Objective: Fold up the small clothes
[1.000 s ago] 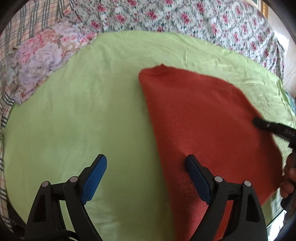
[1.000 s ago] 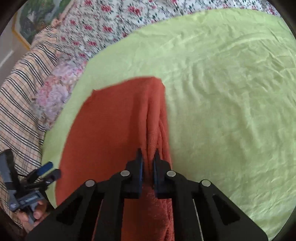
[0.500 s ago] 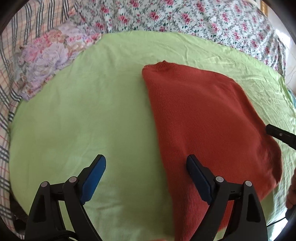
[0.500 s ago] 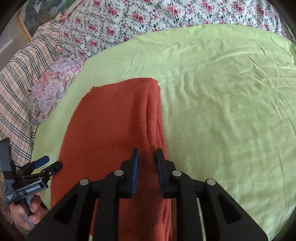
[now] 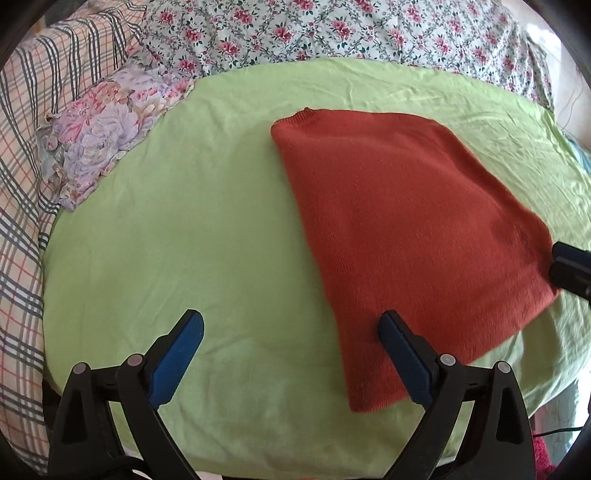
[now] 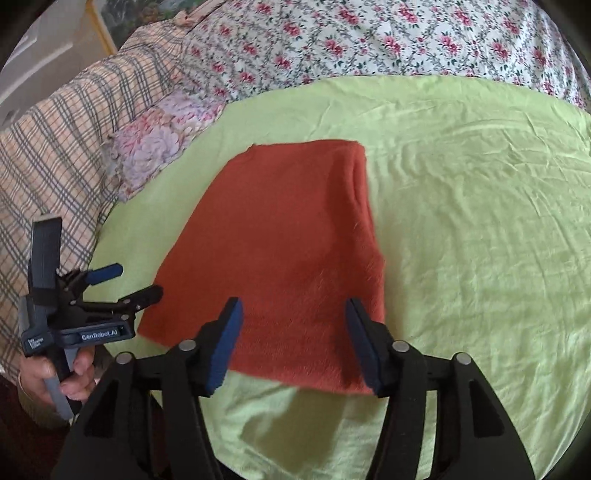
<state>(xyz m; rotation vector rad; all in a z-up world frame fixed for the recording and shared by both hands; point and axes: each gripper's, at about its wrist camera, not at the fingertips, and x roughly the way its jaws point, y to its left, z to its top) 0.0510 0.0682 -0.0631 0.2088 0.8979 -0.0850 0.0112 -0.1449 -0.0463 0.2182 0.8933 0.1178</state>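
One rust-red knitted garment [image 6: 291,254] lies folded into a flat, tapering panel on the lime-green sheet [image 6: 461,240], in the middle of the right wrist view and in the right half of the left wrist view; its long right edge there looks doubled over, so I judge at least one lengthwise fold is done. It still reads as long and narrow, so a crosswise fold, bottom hem up toward the top, probably remains, though no sleeves show and I cannot tell how many layers lie beneath. The right hand-held gripper [image 6: 293,343] hovers over the near hem with its jaws about half apart, having just been opening, and nothing is pinched between them. The left hand-held gripper [image 5: 291,354] stands spread very wide over the sheet, one blue pad [image 5: 404,360] above the garment's lower left edge, gripping nothing. Further out, a floral pillow [image 5: 107,122] sits at upper left, with checked and rose-print bedding [image 5: 332,33] along the top
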